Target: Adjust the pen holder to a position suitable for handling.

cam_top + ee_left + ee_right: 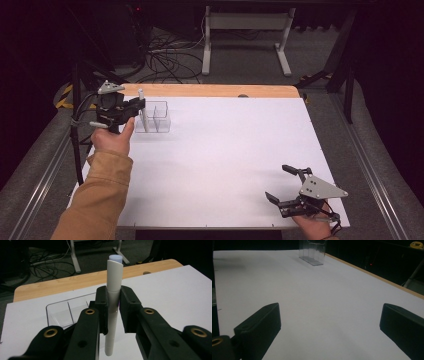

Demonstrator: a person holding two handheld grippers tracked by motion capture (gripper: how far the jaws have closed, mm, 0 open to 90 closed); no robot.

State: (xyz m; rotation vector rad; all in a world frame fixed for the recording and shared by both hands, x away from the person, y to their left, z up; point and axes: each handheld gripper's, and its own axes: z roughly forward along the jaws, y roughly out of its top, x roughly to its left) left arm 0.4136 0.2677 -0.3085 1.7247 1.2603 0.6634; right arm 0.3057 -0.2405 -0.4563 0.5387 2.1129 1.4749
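At the far left of the counter [215, 165], the left hand [112, 140] holds the left gripper [134, 106] up high. Its sleeve [95, 200] is tan. A grey plate [110, 88] sits on top of this gripper. Its fingers [102, 307] are squeezed tight on a white pen [113, 302]. The pen stands straight up. Its pale blue tip [115, 258] points up, and its low end hangs under the fingers. In the high view, the pen [142, 107] is just at the left side of a clear box [156, 117].

The box sits on the white counter near the far edge. It has walls inside that split it into parts. In the left gripper view, the box [65, 312] lies behind the fingers and a bit to the left. I cannot tell if the pen touches the box.

The middle of the counter is plain white. A strip of wood [210, 90] runs along its far edge.

At the near right corner is the right gripper [281, 184], held by the right hand [312, 227]. It rests low by the counter. Its fingers [259, 325] are spread wide apart and hold nothing. In the right gripper view, the box [312, 252] is far off, well apart from this gripper.

Past the counter, on the grey floor, there are black cables [167, 57] and a white frame [245, 35].
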